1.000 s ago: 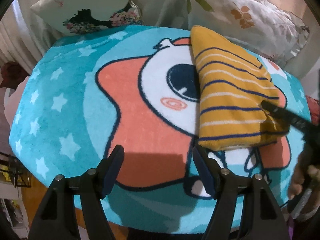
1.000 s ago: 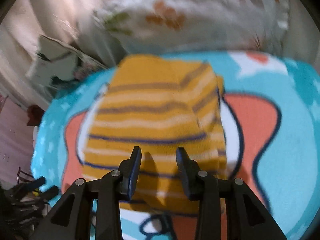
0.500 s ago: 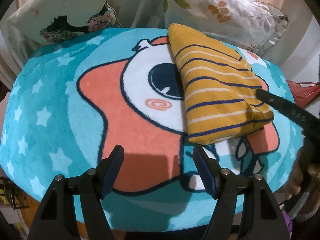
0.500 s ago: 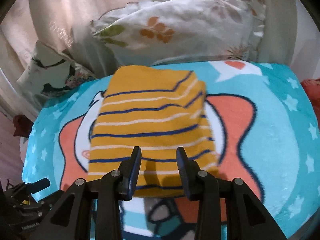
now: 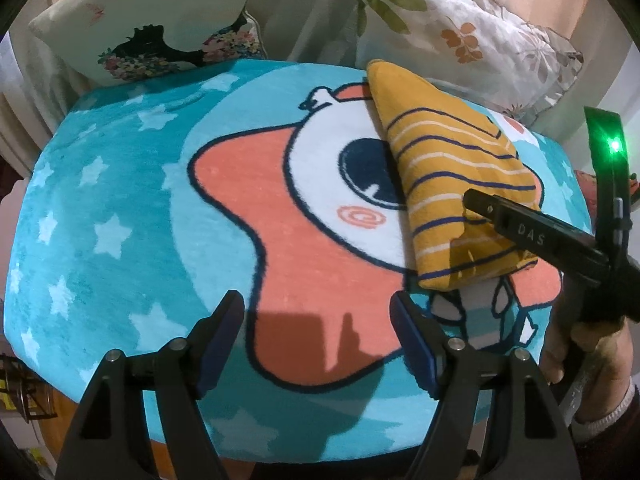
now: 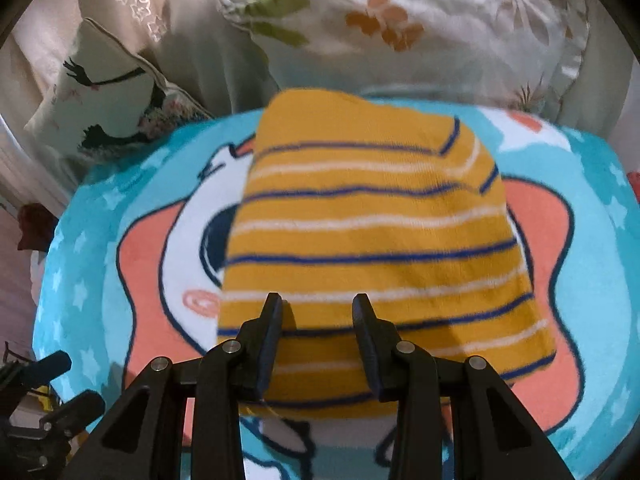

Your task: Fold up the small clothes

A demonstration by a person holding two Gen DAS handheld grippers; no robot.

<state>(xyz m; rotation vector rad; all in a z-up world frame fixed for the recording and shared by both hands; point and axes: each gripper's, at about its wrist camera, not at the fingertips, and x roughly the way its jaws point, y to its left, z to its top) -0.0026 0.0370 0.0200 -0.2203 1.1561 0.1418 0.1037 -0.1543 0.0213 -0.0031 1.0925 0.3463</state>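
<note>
A folded yellow garment [image 5: 448,168] with blue and white stripes lies on a teal cartoon mat [image 5: 120,200], right of the middle. My left gripper [image 5: 316,300] hangs over the mat's orange patch to the garment's left, its jaws opening with nothing between them. In the right wrist view the garment [image 6: 368,216] fills the middle, and my right gripper [image 6: 318,300] stands partly apart low over its near end, striped fabric showing between the fingers. From the left wrist view one black right finger [image 5: 520,232] reaches across that near end. I cannot tell if the tips touch the cloth.
A bird-print pillow [image 5: 152,20] and a leaf-print pillow [image 5: 480,32] lean along the mat's far edge. A person's hand [image 5: 592,344] grips the right tool at the mat's right rim. The mat [image 6: 600,240] ends close in front of both grippers.
The right gripper's finger has slid from the garment's right edge to over its near end. The garment has kept its place on the mat. The left view has shifted slightly.
</note>
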